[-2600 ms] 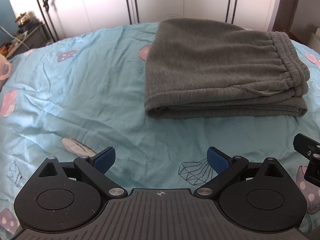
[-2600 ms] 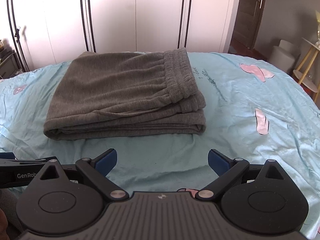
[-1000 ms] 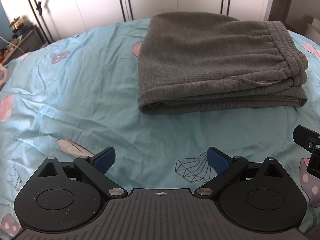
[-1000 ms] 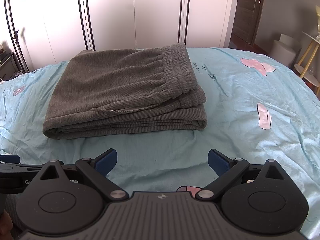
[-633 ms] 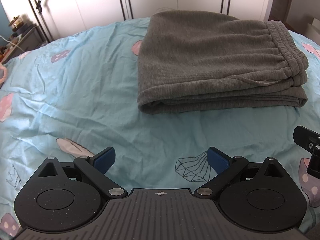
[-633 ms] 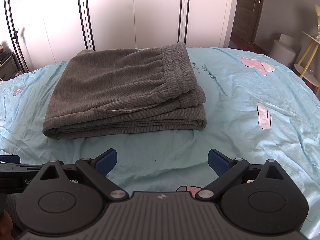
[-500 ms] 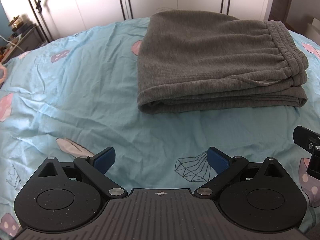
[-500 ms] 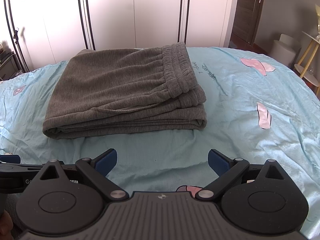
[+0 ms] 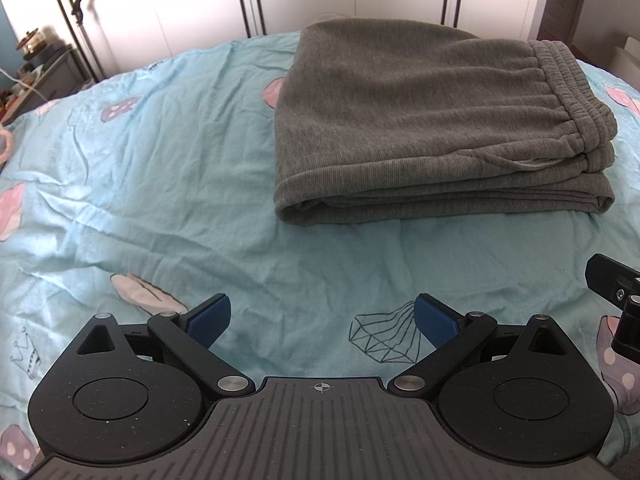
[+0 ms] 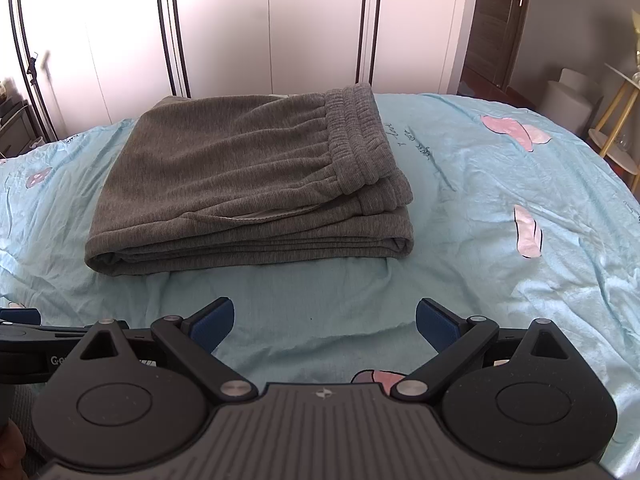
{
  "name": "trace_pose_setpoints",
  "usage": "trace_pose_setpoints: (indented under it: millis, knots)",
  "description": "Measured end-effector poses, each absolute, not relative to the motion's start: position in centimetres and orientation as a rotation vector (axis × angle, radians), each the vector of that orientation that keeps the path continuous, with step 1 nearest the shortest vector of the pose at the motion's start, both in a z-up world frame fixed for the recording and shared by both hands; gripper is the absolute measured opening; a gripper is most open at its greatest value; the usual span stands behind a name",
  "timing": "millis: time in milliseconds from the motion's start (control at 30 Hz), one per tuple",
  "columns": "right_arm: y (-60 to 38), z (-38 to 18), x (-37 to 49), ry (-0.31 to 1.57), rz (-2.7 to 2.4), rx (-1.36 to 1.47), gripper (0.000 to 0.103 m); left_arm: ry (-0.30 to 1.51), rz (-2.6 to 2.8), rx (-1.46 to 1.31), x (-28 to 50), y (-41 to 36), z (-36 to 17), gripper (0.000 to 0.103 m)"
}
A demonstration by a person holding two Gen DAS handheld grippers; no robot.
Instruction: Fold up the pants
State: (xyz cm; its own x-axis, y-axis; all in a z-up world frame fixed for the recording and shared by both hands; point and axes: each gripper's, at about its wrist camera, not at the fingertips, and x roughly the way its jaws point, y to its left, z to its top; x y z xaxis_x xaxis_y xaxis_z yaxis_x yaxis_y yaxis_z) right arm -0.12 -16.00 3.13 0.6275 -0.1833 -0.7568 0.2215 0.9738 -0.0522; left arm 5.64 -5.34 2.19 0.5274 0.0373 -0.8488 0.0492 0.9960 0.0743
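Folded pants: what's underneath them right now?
The grey folded pants lie directly on the light blue printed bedsheet, which shows all around them. The sheet beneath is covered, so anything trapped there cannot be seen.

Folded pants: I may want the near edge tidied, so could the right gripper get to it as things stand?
Probably yes. The right gripper is open and empty, and only bare bedsheet lies between it and the near edge of the folded pants.
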Motion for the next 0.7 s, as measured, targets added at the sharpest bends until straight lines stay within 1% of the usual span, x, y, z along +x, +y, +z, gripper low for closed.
trace_pose_setpoints:
  millis: [700]
  knots:
    - [-16.02,3.18,-0.21,0.866,-0.231,0.050,0.098,1.020,-0.011,0.094,5.65,-5.28,2.11,0.101]
